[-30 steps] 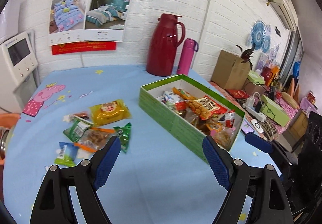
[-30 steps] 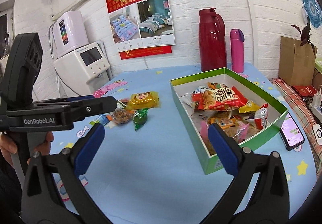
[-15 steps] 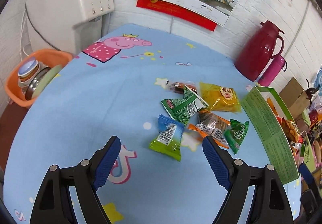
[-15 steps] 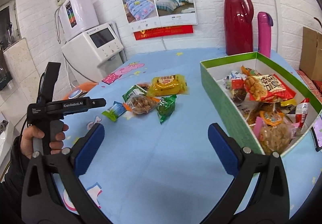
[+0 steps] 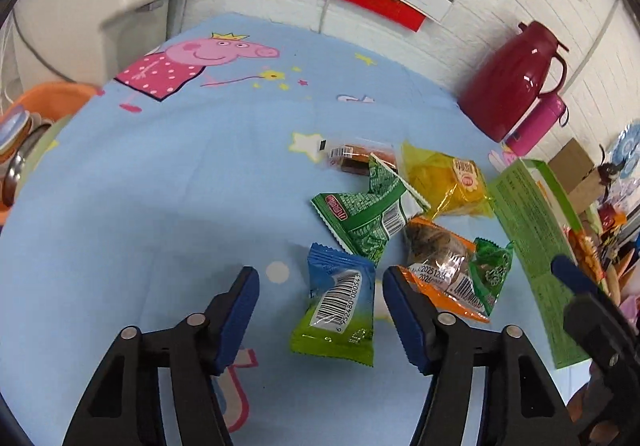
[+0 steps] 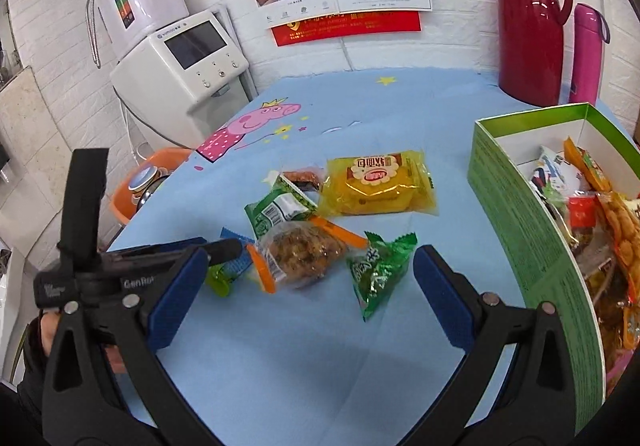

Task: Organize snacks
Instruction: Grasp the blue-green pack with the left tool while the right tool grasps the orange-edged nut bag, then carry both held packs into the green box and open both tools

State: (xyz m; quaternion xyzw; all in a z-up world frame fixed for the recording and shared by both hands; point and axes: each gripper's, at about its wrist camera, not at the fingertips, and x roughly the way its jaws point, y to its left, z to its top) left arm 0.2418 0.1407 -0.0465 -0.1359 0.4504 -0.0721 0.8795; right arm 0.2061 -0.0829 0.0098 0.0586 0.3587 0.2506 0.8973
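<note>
The left gripper (image 5: 320, 310) is spread wide around the blue-green packet (image 5: 338, 306), its pads not touching it. The right gripper (image 6: 310, 296), also wide apart, hovers near the nut packet (image 6: 302, 256). Far right on the table (image 5: 160, 185) stands the box (image 6: 524, 230).

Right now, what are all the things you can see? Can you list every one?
Snack packets: six loose on the cloth; blue-green packet, green packet, yellow packet, orange-edged packet, small green packet, clear packet.
Box: one, green, right, full of snacks.
Jug: one, red, by wall.
Bottle: one, pink, beside jug.
Tablecloth: one, blue.
Machine: one, white, left.
Left gripper: open.
Right gripper: open.
</note>
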